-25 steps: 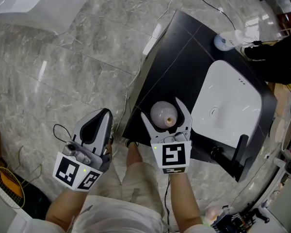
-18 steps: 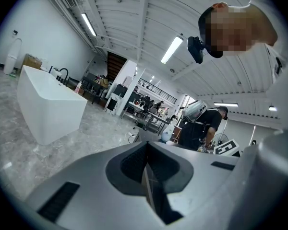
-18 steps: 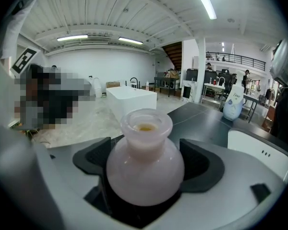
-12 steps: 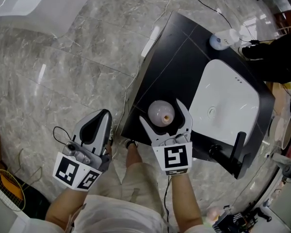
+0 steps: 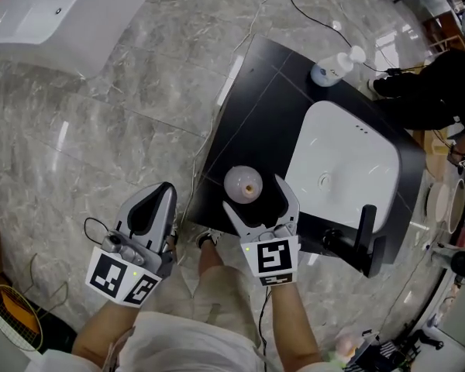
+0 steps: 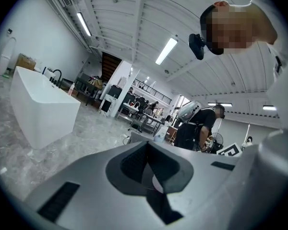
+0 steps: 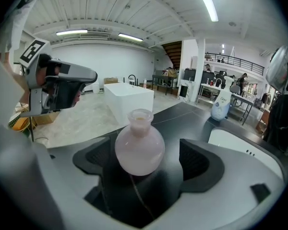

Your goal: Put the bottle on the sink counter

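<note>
A round pale pink bottle (image 5: 242,184) with a short neck stands upright on the black sink counter (image 5: 271,107), near its front left corner. My right gripper (image 5: 254,195) is open just behind it. In the right gripper view the bottle (image 7: 139,145) sits between the spread fingers with a gap on each side, and the right gripper (image 7: 149,166) touches nothing. My left gripper (image 5: 155,201) hangs over the marble floor to the left of the counter, shut and empty. In its own view the left gripper (image 6: 149,176) shows its jaws pressed together.
A white basin (image 5: 349,169) is set in the counter, with a black faucet (image 5: 364,223) at its near edge. A white soap dispenser (image 5: 329,70) stands at the far corner. A white bathtub (image 5: 54,14) sits at the upper left. Cables trail on the floor.
My right gripper has drawn back a little, so the bottle now stands further out toward its fingertips. The view has shifted. The left gripper has stayed put.
</note>
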